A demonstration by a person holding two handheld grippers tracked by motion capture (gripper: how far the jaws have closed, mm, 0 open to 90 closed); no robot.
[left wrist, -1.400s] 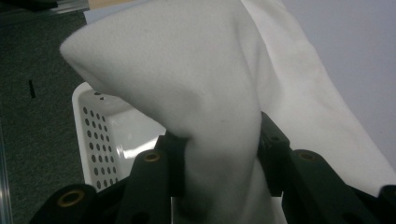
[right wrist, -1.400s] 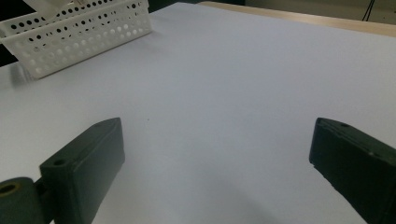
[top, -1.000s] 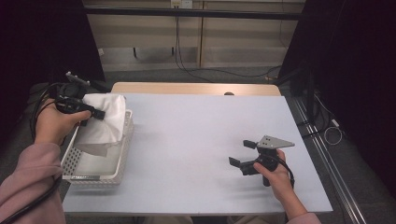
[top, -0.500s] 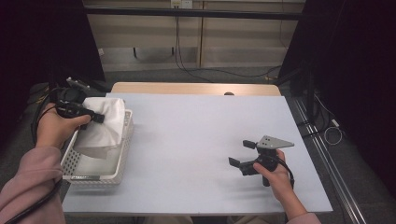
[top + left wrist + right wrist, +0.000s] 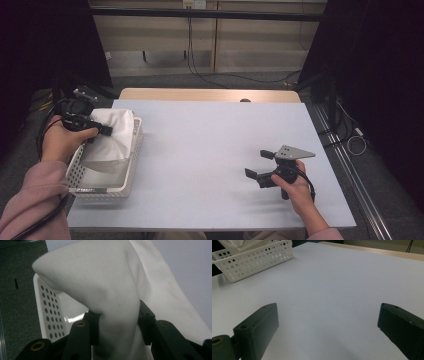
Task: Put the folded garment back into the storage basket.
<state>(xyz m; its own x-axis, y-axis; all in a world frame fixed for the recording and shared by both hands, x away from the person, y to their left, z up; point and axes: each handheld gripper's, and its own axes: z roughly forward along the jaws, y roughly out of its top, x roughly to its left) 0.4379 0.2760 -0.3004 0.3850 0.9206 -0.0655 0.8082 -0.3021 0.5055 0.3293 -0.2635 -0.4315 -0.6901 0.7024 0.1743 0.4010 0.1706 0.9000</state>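
Observation:
My left gripper (image 5: 102,131) is shut on a white cloth (image 5: 114,139) at the table's left side. A bunch of the cloth (image 5: 100,285) is pinched between the black jaws of the left gripper (image 5: 118,323), and the rest hangs down into a white perforated basket (image 5: 95,179). The basket wall (image 5: 47,312) stands just behind the cloth. My right gripper (image 5: 257,164) rests on the table at the front right, open, nothing between its jaws. The right gripper (image 5: 328,322) faces bare tabletop, with the basket (image 5: 257,261) and cloth (image 5: 234,243) far off.
The light blue table (image 5: 200,140) stretches between basket and right hand. A wooden strip (image 5: 210,95) runs along its far edge. Dark curtains flank both sides, and cables (image 5: 200,65) lie on the floor behind.
My left hand has sunk a little with the cloth, lowering it closer over the basket. The right hand has kept still.

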